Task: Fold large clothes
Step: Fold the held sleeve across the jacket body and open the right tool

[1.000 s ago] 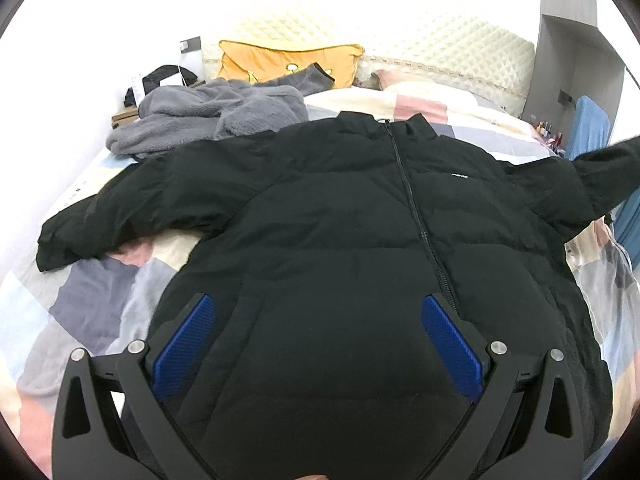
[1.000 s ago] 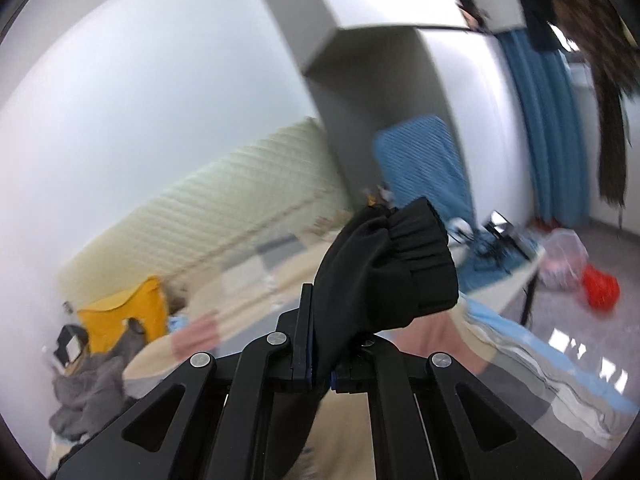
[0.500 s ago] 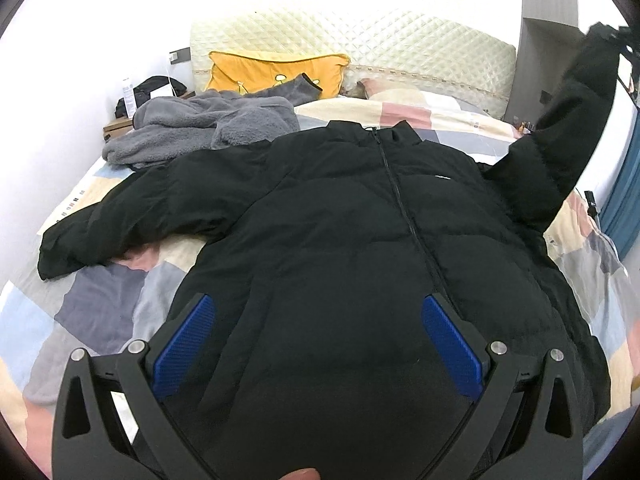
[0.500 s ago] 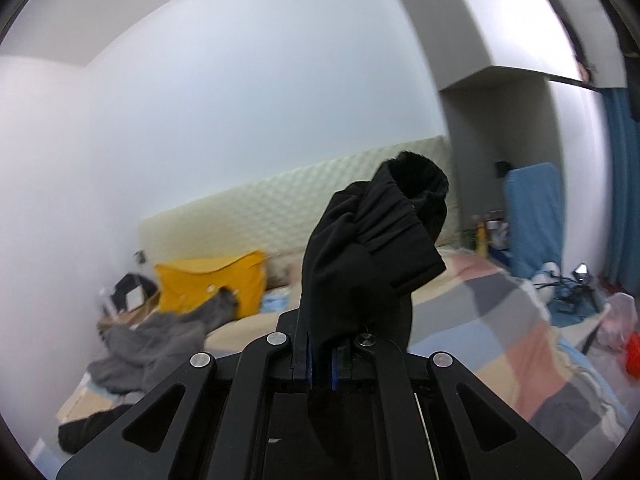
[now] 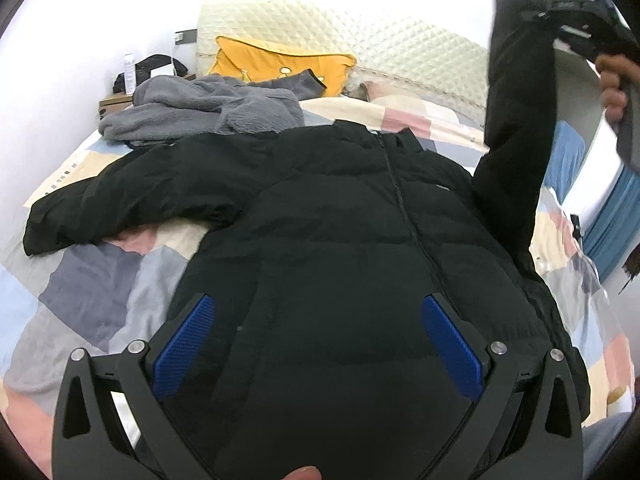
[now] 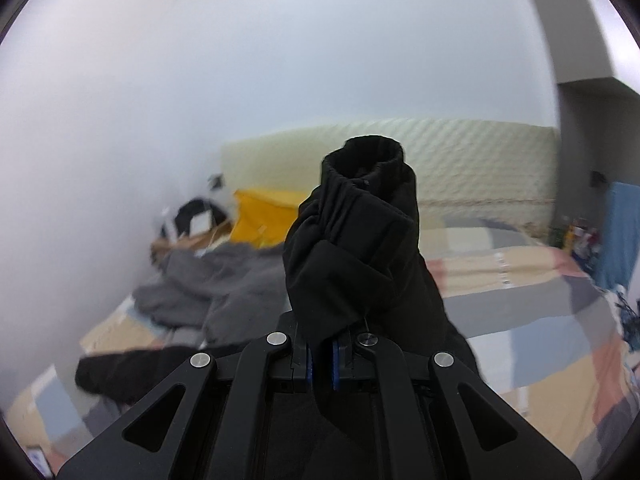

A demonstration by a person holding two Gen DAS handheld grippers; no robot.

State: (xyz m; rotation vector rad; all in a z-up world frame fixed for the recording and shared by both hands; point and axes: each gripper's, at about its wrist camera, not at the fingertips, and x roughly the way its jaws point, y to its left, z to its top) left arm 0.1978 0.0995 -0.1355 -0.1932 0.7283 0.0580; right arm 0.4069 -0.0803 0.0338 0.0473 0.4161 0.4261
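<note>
A large black puffer jacket [image 5: 344, 240] lies front up on the bed, zipper closed, collar toward the headboard. Its left sleeve [image 5: 120, 204] lies spread out to the left. My right gripper [image 6: 320, 356] is shut on the cuff end of the jacket's right sleeve [image 6: 360, 248] and holds it high; in the left wrist view the sleeve [image 5: 516, 120] rises almost upright at the right. My left gripper [image 5: 316, 344] is open and empty, hovering over the jacket's lower hem area.
A grey fleece garment [image 5: 208, 108] and a yellow pillow [image 5: 280, 60] lie near the quilted headboard [image 5: 400, 48]. The bed has a patchwork cover [image 5: 92, 280]. A nightstand with items [image 5: 132, 80] is at far left; blue curtains [image 5: 612, 216] at right.
My right gripper has lifted the right sleeve higher and swung it leftward, toward the jacket's body. The left gripper stayed open over the hem, shifting slightly.
</note>
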